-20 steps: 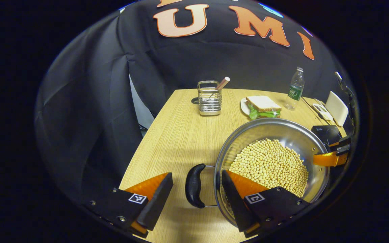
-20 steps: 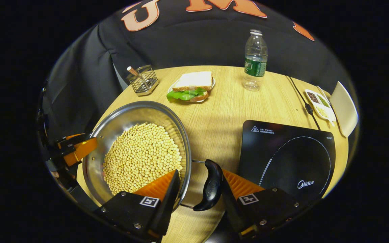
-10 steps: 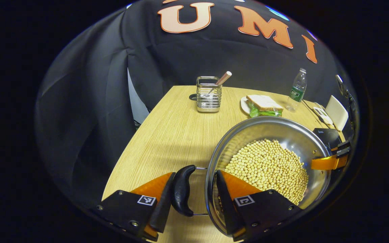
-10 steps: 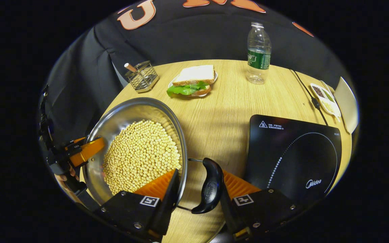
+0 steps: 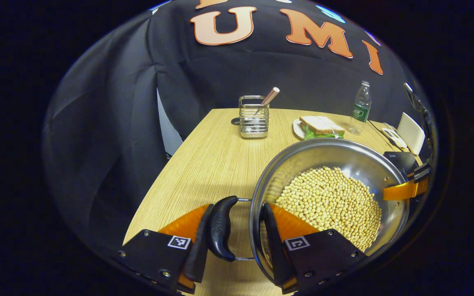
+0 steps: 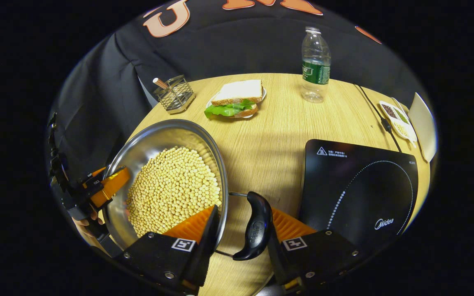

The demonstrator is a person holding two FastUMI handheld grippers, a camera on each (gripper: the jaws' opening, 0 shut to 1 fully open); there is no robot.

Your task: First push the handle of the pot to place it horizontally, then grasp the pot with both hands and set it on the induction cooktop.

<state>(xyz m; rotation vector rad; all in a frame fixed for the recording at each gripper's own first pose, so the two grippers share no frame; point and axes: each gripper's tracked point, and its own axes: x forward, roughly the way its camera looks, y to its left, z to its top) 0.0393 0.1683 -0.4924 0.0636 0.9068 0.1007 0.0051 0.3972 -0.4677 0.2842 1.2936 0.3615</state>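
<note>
Small dish's contents too tiny to identify.

1. The pot is showing shiny brushed metal, its handle glossy black plastic.
2. The table is looking like matt pale wood grain.
3. The induction cooktop is gleaming as smooth black glass.
4. The utensil holder is glinting as wire metal.
</note>
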